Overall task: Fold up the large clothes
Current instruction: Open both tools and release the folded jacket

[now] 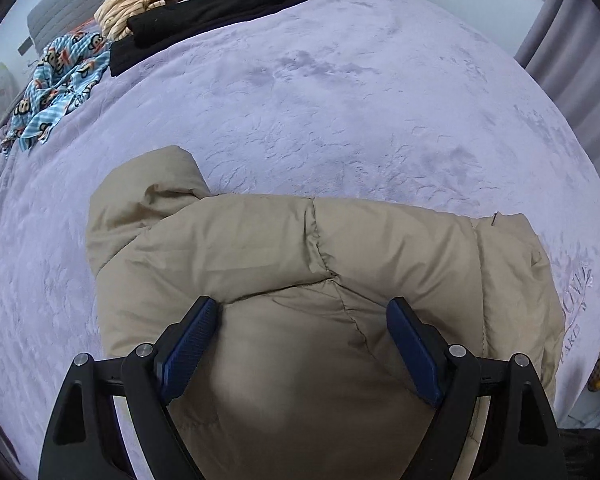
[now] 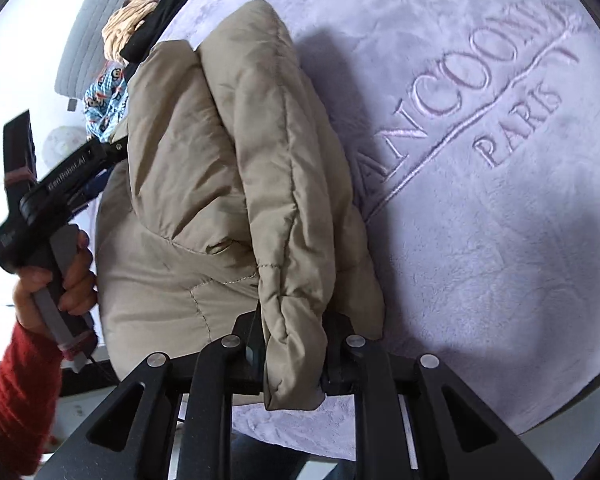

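A puffy beige down jacket (image 1: 260,240) lies folded on the lilac bed blanket (image 1: 340,100), near the front edge. My left gripper (image 1: 304,306) hovers just over the jacket's middle, its blue pads wide apart and open, pressing on nothing. In the right wrist view, the jacket (image 2: 188,140) bulges up and one thick quilted fold (image 2: 284,200) runs down between my right gripper's (image 2: 296,320) fingers. That gripper is shut on this fold, which hides its pads. A hand (image 2: 60,280) in a red sleeve grips the left gripper's handle at the left.
At the far left of the bed lie folded black clothes (image 1: 212,12), a beige striped garment (image 1: 140,0) and a blue cartoon-print cloth (image 1: 56,80). A grey curtain (image 1: 572,60) hangs at the right. The blanket carries embossed lettering (image 2: 480,92) beside the jacket.
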Motion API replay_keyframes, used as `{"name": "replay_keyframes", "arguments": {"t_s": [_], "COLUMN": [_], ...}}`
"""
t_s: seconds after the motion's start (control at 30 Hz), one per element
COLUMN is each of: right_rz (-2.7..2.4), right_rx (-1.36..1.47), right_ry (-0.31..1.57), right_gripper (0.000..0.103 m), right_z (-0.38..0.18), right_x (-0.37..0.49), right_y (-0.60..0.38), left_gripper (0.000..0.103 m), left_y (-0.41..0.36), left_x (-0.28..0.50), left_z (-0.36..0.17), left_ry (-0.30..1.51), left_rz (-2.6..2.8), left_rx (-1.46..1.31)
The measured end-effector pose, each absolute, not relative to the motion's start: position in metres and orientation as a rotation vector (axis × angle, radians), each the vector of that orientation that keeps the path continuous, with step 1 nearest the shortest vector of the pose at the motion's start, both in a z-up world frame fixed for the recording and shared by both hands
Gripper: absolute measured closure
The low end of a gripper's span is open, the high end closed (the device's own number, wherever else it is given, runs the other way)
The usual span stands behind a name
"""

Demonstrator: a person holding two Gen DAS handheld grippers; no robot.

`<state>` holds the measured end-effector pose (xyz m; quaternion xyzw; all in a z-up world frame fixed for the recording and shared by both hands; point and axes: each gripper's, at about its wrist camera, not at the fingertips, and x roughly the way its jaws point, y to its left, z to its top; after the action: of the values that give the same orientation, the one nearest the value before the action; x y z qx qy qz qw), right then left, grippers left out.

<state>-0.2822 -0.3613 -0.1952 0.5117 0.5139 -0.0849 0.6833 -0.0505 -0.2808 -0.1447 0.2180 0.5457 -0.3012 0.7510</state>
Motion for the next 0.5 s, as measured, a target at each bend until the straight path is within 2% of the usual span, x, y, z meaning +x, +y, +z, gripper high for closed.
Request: {"name": "replay_keyframes", "arguments": {"t_s": [0.2, 0.33, 0.4, 0.47, 0.5], "right_rz": [-0.149, -0.191, -0.236, -0.277, -0.282], "right_rx": [1.095, 1.003, 0.942, 0.897, 0.89], "right_ry": [1.21, 1.2, 1.18, 1.161, 1.153], "right_gripper": [0.081, 0.075, 0.066, 0.048, 0.045], "right_z": [-0.186, -0.153, -0.136, -0.122, -0.118], "right_x": [-0.271, -0.263, -0.269, -0.271, -0.269], "right_y": [-0.366, -0.375, -0.381, -0.387, -0.39], "left_gripper": [0.016, 0.016, 0.016, 0.016, 0.016], "left_y": [-0.271, -0.267, -0.265, -0.263, -0.263], "left_x": [-0.048, -0.047, -0.047, -0.047, -0.046], "left_z": [-0.145, -0.145, -0.144, -0.144, -0.144], "left_ry": [1.202, 1.201, 1.198, 1.199, 1.202], "left_rz": [-0.628, -0.617, -0.617, -0.619, -0.616], "left_rx": [0.457, 0.444, 0.447, 0.445, 0.443]}}
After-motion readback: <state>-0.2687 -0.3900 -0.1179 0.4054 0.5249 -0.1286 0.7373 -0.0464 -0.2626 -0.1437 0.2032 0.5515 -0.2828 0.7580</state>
